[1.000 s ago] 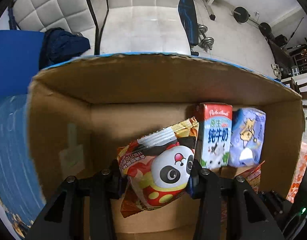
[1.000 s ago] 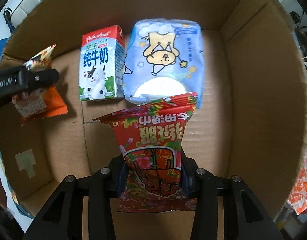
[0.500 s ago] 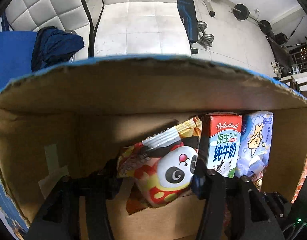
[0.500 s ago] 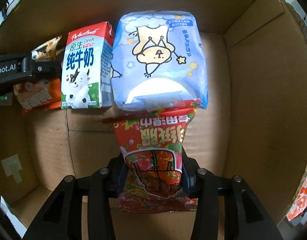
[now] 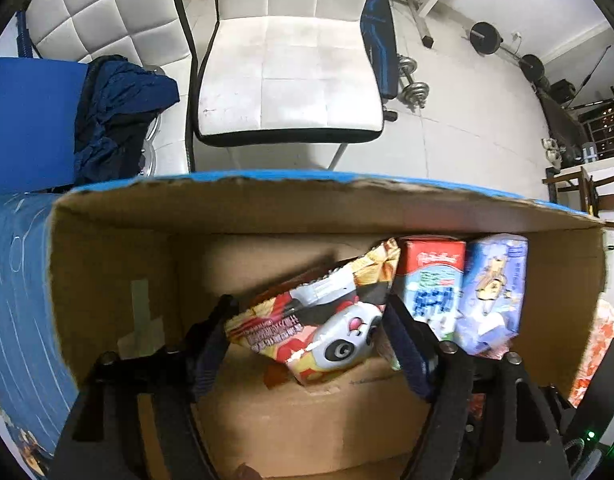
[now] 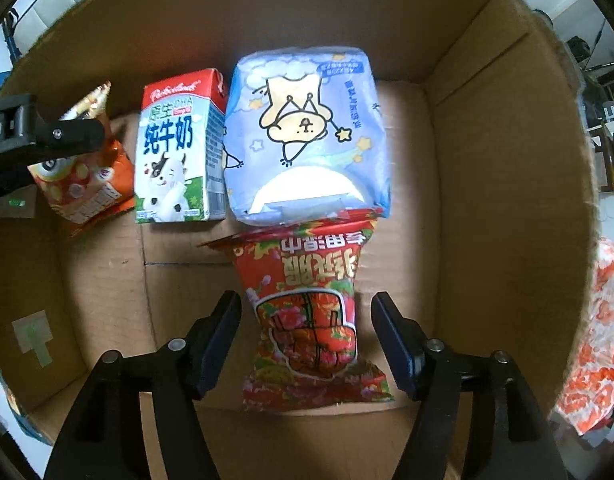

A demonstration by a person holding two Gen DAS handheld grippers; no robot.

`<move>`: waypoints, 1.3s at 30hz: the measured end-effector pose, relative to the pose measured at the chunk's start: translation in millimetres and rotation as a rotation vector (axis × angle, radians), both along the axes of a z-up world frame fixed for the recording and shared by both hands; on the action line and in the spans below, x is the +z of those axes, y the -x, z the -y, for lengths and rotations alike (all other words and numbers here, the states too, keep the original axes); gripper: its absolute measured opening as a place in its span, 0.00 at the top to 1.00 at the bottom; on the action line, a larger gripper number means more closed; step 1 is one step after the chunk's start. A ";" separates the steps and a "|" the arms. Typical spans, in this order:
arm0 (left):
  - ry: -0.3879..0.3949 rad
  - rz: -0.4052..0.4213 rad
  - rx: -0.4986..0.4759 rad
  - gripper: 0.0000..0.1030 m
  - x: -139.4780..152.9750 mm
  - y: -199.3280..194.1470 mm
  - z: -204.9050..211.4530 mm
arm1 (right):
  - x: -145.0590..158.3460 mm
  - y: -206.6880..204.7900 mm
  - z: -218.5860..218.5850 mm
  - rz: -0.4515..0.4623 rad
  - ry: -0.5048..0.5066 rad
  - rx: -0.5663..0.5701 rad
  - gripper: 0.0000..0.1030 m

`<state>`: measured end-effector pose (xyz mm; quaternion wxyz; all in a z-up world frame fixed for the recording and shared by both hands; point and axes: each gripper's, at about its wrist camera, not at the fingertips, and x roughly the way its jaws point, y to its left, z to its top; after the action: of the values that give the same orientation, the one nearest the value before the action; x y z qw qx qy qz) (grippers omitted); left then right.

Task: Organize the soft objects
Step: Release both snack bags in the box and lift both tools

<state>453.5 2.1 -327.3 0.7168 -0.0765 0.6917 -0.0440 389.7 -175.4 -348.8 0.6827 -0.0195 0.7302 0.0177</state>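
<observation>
Both grippers are inside a cardboard box (image 5: 115, 264) (image 6: 487, 160). My left gripper (image 5: 307, 312) stands open around a panda snack bag (image 5: 331, 320), which rests on the box floor beside a milk carton (image 5: 431, 284) and a blue tissue pack (image 5: 493, 288). My right gripper (image 6: 306, 312) is open, its fingers apart from a red snack bag (image 6: 311, 312) lying flat on the floor below the tissue pack (image 6: 307, 136). The milk carton (image 6: 177, 148) and the panda bag (image 6: 83, 184) lie to the left, with the left gripper's finger (image 6: 59, 136) over the bag.
A white padded chair (image 5: 287, 76) and dark blue clothing (image 5: 115, 108) stand beyond the box. Gym weights (image 5: 415, 88) lie on the floor at right. An orange-patterned cloth (image 6: 595, 340) lies outside the box's right wall.
Both grippers have opened. The panda bag and the red bag have been let go and now rest on the box floor. The left gripper has risen a little.
</observation>
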 end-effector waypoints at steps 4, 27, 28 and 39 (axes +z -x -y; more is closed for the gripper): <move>0.023 0.021 0.002 0.18 15.4 3.3 4.9 | 19.6 6.8 0.6 0.025 0.004 0.007 0.30; -0.058 0.315 0.036 0.01 117.1 129.4 -1.2 | 120.7 87.5 9.5 0.276 -0.047 0.001 0.06; -0.066 0.330 0.039 0.01 122.3 138.6 -1.3 | 121.8 91.8 9.0 0.286 -0.046 0.000 0.06; -0.085 0.445 0.054 0.01 172.0 206.6 2.1 | 190.5 146.0 24.7 0.410 -0.070 -0.015 0.06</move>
<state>246.9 -0.1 -155.2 0.8552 -0.0532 0.5155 -0.0114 243.7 -200.1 -158.2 0.8173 0.0063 0.5752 0.0338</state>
